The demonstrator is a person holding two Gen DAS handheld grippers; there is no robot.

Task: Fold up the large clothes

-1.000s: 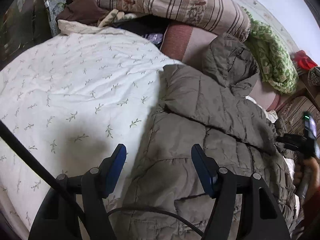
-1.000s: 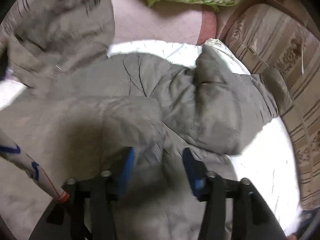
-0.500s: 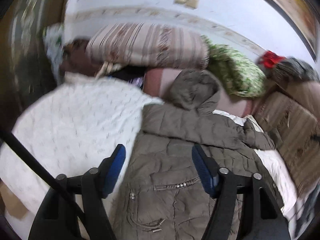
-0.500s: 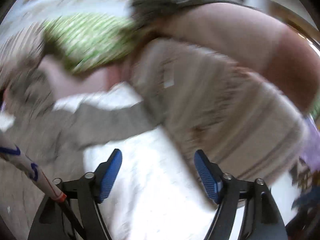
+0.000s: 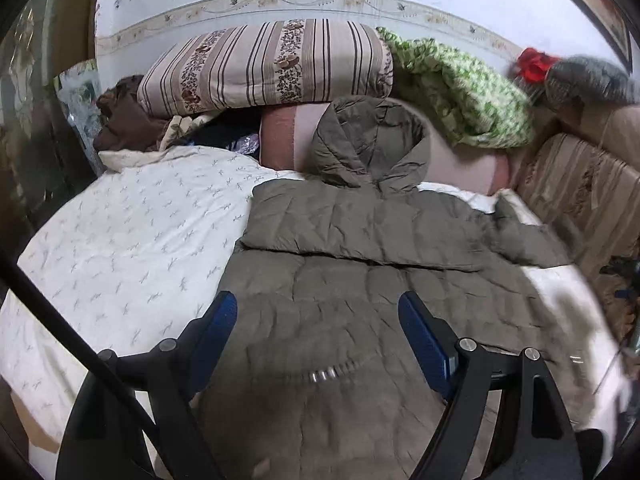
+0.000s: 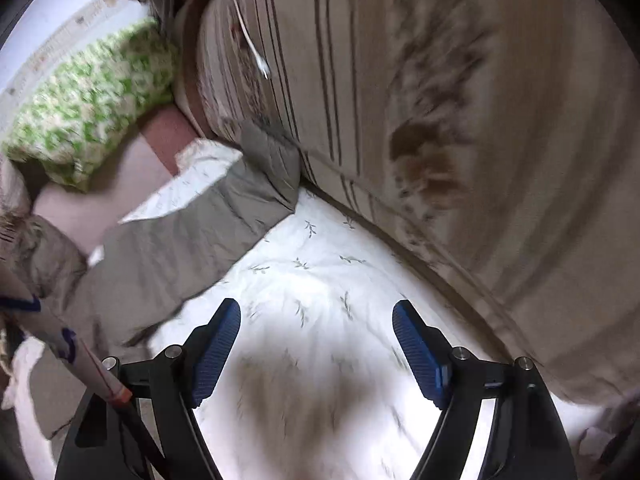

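An olive quilted hooded coat (image 5: 360,280) lies front up on a white leaf-print quilt (image 5: 132,232). Its hood rests against a pink cushion, and one sleeve is folded across the chest. My left gripper (image 5: 318,312) is open and empty, hovering above the coat's lower front. My right gripper (image 6: 316,320) is open and empty above bare quilt (image 6: 320,264), to the right of the coat's other sleeve (image 6: 192,236), whose cuff reaches a striped bolster.
A striped pillow (image 5: 264,64), a green blanket (image 5: 460,88) and a brown garment (image 5: 124,120) are piled at the bed's head. A striped bolster (image 6: 440,120) runs along the bed's right side. A dark cable (image 5: 60,320) crosses the left wrist view.
My left gripper has pulled back and risen, so the whole coat shows. My right gripper has opened wider and swung right, off the coat to the bare quilt beside the bolster.
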